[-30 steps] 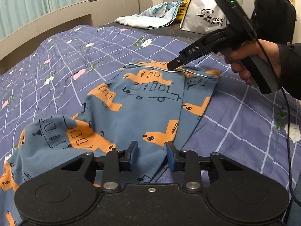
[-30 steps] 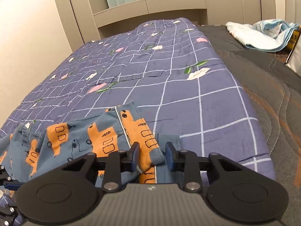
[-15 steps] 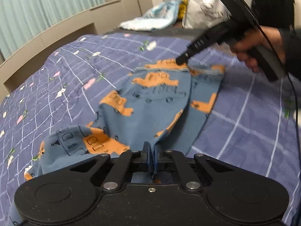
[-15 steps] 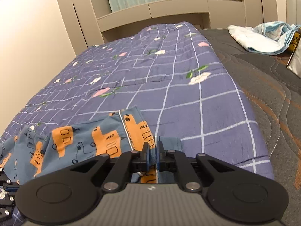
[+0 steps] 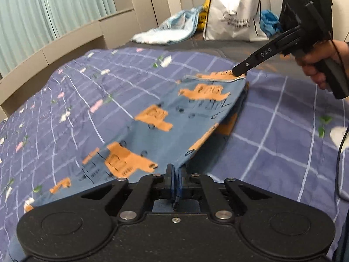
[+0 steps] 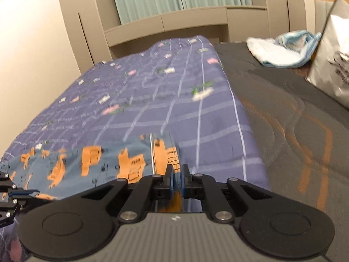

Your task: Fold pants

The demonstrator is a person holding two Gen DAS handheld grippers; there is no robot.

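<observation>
Nearest the left wrist camera, the left tongs (image 5: 176, 182) are pressed together on a thin edge of the pants (image 5: 174, 118), a soft blue cotton-like cloth printed with flat orange vehicle shapes and fine black line drawings. From that pinched edge the fabric rises off the bed as a taut, smooth sheet, with its long axis running away from the camera and up to the right, toward the waistband (a pale piping line marks it). There the right tongs (image 5: 238, 72), slim black fingers on a matte pistol-grip handle held in the right hand (image 5: 316, 65), pinch the orange-printed band; the right wrist view shows their blue-padded fingers (image 6: 170, 180) closed on it too. Under the pants lies a purple quilt (image 5: 109, 87) with a white grid and small flower motifs. Farther back sit a crumpled light-blue cloth (image 5: 165, 32) and a glossy white bag (image 5: 235, 19) against the padded headboard.
</observation>
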